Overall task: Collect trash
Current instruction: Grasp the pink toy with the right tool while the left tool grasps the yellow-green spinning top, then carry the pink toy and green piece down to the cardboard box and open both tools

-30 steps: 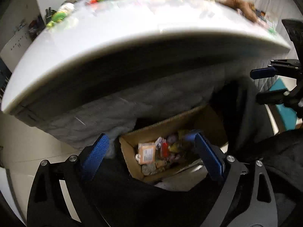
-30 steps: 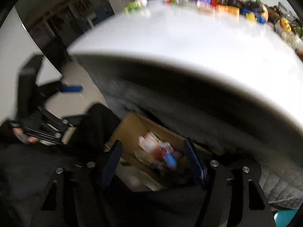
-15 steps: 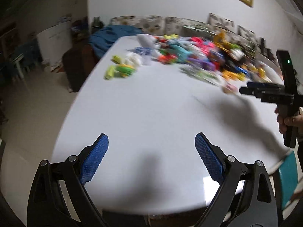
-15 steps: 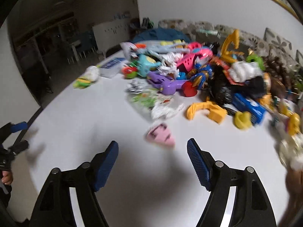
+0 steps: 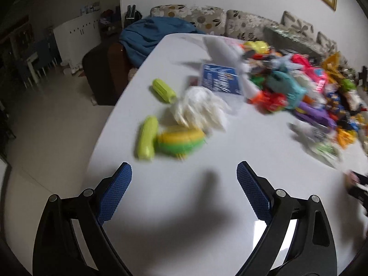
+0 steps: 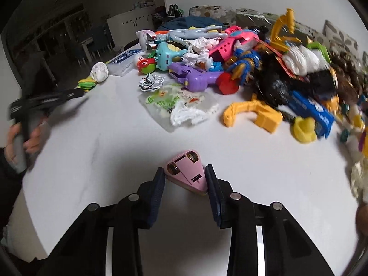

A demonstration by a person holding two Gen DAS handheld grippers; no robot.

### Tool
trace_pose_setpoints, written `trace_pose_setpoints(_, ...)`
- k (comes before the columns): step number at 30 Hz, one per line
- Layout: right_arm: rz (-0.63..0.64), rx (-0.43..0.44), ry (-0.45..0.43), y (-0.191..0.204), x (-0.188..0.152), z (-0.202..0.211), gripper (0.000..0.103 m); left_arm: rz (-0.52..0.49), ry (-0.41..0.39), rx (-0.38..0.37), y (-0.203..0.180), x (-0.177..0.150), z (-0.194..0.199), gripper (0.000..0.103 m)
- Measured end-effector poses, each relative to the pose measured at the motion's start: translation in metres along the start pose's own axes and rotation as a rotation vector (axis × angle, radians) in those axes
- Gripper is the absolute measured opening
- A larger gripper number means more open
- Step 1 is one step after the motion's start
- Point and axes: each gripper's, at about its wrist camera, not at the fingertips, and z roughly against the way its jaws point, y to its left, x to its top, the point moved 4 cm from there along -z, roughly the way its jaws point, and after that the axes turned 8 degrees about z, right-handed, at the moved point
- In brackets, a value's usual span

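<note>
Left wrist view: the left gripper (image 5: 184, 179) hangs over a bare stretch of the white table (image 5: 207, 207) with its jaws spread wide, and nothing lies between the blue pads (image 5: 115, 193). Ahead of it, blurred, sit a green-and-yellow toy (image 5: 180, 141) with a lime-green piece (image 5: 147, 141) just beside it, and a crumpled white wad (image 5: 200, 112) touches the toy's far side. Farther on lie a second lime-green piece (image 5: 163, 90) and a blue-labelled box (image 5: 219, 79). A dense pile of colourful toys (image 5: 299, 92) covers the right half of the table.

Right wrist view: the right gripper (image 6: 185, 174) is low at the table (image 6: 92, 161), its jaws narrowed around a pink wedge-shaped toy (image 6: 187, 169) that lies underside up with small wheels showing. The right pad (image 6: 212, 191) appears to touch the toy's edge; the left pad (image 6: 156, 191) is at its corner, and a firm pinch cannot be told. Beyond it, trash lies at the near edge of the toy heap: a clear printed wrapper (image 6: 170, 102), a torn white scrap (image 6: 191, 113) on top of it, and a crumpled foil piece (image 6: 150, 82) just behind. A yellow plastic hook (image 6: 253, 112) and a purple toy (image 6: 197, 78) lie near them. At far left, a hand (image 6: 23, 138) holds the other gripper, blurred.
</note>
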Motion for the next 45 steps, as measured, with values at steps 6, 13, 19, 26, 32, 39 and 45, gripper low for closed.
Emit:
trace_pose_setpoints(6,-0.004,0.005,0.001,-0.002,-0.011,0.007,0.036,-0.052,0.07,-0.016,-0.002,0.018,-0.034,0.091)
trace_pose_setpoints(13,-0.027,0.007,-0.001,0.0,-0.022,0.016,0.036,-0.165,0.077,-0.117,-0.058,-0.022,-0.004,0.08)
trace_pose_setpoints(19,-0.057,-0.012,0.002,-0.001,-0.042,0.032,0.036,-0.278,0.085,-0.301,-0.127,-0.079,0.039,0.066)
trace_pose_setpoints(26,-0.051,-0.027,-0.008,-0.002,-0.056,0.041,0.036,-0.184,0.113,-0.338,-0.13,-0.083,0.046,0.063)
trace_pose_setpoints(32,-0.061,-0.012,-0.004,-0.008,-0.059,0.044,0.036,-0.196,0.127,-0.291,-0.146,-0.078,0.039,0.071)
trace_pose_setpoints(39,-0.059,-0.004,-0.013,-0.007,-0.058,0.043,0.036,-0.269,0.056,-0.202,-0.141,-0.089,0.046,0.03)
trace_pose_setpoints(45,-0.083,0.006,-0.025,-0.003,-0.062,0.048,0.036,-0.16,0.057,-0.268,-0.112,-0.092,0.066,0.018)
